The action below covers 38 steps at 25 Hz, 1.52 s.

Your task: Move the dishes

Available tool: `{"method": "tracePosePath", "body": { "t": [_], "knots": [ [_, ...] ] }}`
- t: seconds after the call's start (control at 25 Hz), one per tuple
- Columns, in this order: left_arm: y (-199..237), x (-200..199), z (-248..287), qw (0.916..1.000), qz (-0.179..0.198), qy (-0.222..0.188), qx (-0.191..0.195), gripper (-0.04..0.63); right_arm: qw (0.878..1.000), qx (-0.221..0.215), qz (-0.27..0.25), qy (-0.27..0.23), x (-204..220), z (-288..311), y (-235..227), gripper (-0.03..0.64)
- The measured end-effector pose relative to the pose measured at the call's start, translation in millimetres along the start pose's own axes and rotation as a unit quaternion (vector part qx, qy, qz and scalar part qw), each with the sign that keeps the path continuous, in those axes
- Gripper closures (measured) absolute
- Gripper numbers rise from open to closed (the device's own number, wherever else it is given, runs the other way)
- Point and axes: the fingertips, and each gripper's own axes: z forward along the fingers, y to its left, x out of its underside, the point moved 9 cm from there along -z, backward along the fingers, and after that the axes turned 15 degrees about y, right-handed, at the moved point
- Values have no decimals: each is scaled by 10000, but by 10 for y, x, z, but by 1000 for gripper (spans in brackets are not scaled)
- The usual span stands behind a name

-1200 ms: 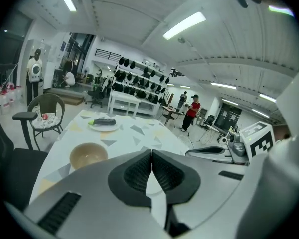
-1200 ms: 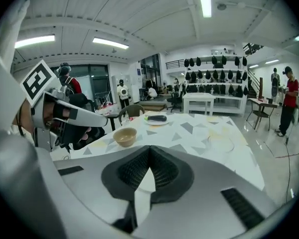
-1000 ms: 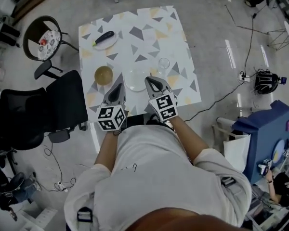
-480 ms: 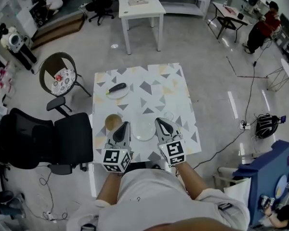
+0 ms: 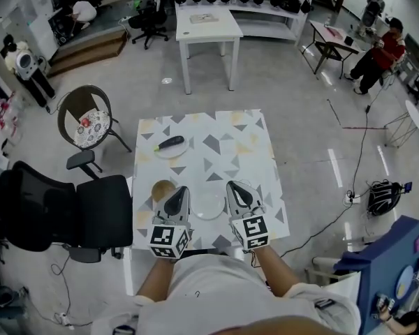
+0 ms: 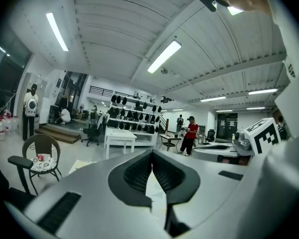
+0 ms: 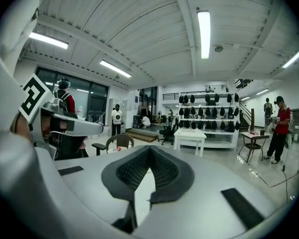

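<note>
Both sets of tongs have come up off the surface since a second ago, and the whole view has pulled back so way more of the room shows. The left tongs and right tongs are each pressed together with nothing in them, pointing out across the room rather than down at the dishes.

Dishes as they sit: a brown bowl at the near left, just beside the left tongs; a pale plate between the two tongs, close to the near edge; and a far plate at the back left with a dark vegetable lying on it. I can't tell whether that's where they're meant to end up.

My guess is they're all stiff, slick and breakable. The pale plate looks thin, so pinch it at the rim; take the bowl by its wall. Keep the far plate level or that vegetable rolls off.

The middle and right side of the surface are free. A black office chair crowds the left edge.
</note>
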Motion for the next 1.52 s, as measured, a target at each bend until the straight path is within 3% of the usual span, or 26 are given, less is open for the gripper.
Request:
{"method": "tracePosePath", "body": {
  "t": [1.52],
  "knots": [
    [12, 20, 91, 9998, 50, 77, 156, 575, 9999, -75, -114, 50, -39, 79, 32, 620]
  ]
}}
